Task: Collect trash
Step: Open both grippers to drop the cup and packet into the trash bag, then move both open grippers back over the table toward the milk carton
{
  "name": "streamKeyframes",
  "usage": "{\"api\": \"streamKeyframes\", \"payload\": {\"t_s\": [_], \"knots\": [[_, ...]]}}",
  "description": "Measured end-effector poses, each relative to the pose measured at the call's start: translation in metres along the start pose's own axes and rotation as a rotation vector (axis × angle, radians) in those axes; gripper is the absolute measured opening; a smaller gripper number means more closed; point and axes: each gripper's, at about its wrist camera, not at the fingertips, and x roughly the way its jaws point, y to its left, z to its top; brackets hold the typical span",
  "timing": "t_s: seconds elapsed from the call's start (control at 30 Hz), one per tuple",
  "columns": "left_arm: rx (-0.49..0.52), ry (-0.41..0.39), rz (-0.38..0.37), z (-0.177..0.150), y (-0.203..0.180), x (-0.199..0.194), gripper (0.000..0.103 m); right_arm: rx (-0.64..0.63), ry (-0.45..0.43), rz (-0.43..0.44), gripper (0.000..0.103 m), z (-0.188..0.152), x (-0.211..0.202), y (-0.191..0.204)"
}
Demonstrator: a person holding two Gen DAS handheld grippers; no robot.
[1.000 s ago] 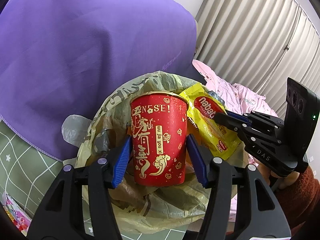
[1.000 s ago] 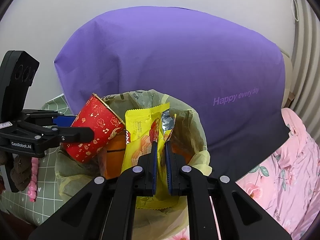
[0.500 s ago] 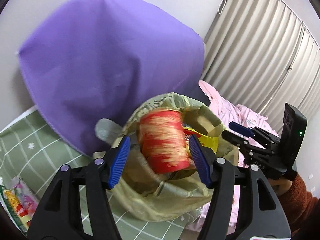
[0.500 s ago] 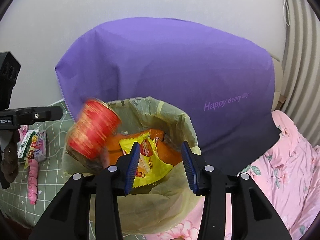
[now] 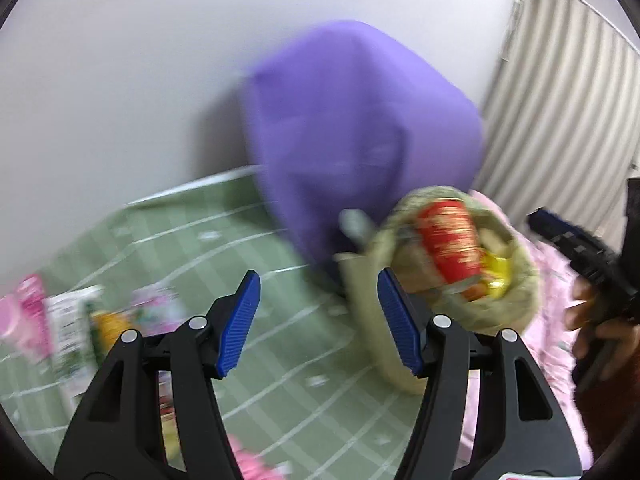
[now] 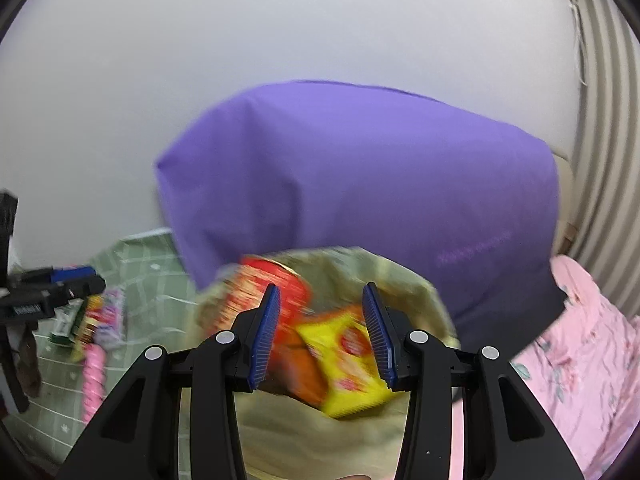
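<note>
A yellow-green trash bag (image 5: 516,300) (image 6: 404,276) stands open on the bed. A red paper cup (image 5: 450,242) (image 6: 280,288) lies in its mouth beside a yellow snack wrapper (image 6: 352,364) (image 5: 496,276). My left gripper (image 5: 320,324) is open and empty, drawn back to the left of the bag. My right gripper (image 6: 320,336) is open and empty just above the bag's mouth. Both views are blurred by motion.
A big purple bag (image 5: 360,128) (image 6: 360,184) stands behind the trash bag against the wall. Several wrappers (image 5: 76,324) (image 6: 96,320) lie on the green checked sheet (image 5: 200,256). A pink floral quilt (image 6: 580,340) lies at right. Curtains (image 5: 560,100) hang behind.
Both grippers let go: the cup and the yellow wrapper dropped into the bag. My left gripper pulled back and swung left; my right gripper opened and rose slightly.
</note>
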Motion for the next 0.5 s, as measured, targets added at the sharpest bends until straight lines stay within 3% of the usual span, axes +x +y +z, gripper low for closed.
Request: {"api": "streamKeyframes", "payload": {"t_s": [0.2,0.33,0.5], "knots": [[-0.151,-0.035,0.194,-0.032,0.081,-0.039,0.058,-0.045,0.014,0.146,0.042,0.007,0.019,0.061],[-0.264,-0.053,0.293,-0.055,0.133,-0.064,0.058,-0.073,0.054,0.256,0.042,0.0,0.041,0.108],[-0.327,-0.07,0.39,-0.078,0.173,-0.095,0.058,-0.119,0.117,0.411,0.042,-0.009,0.073,0.178]]}}
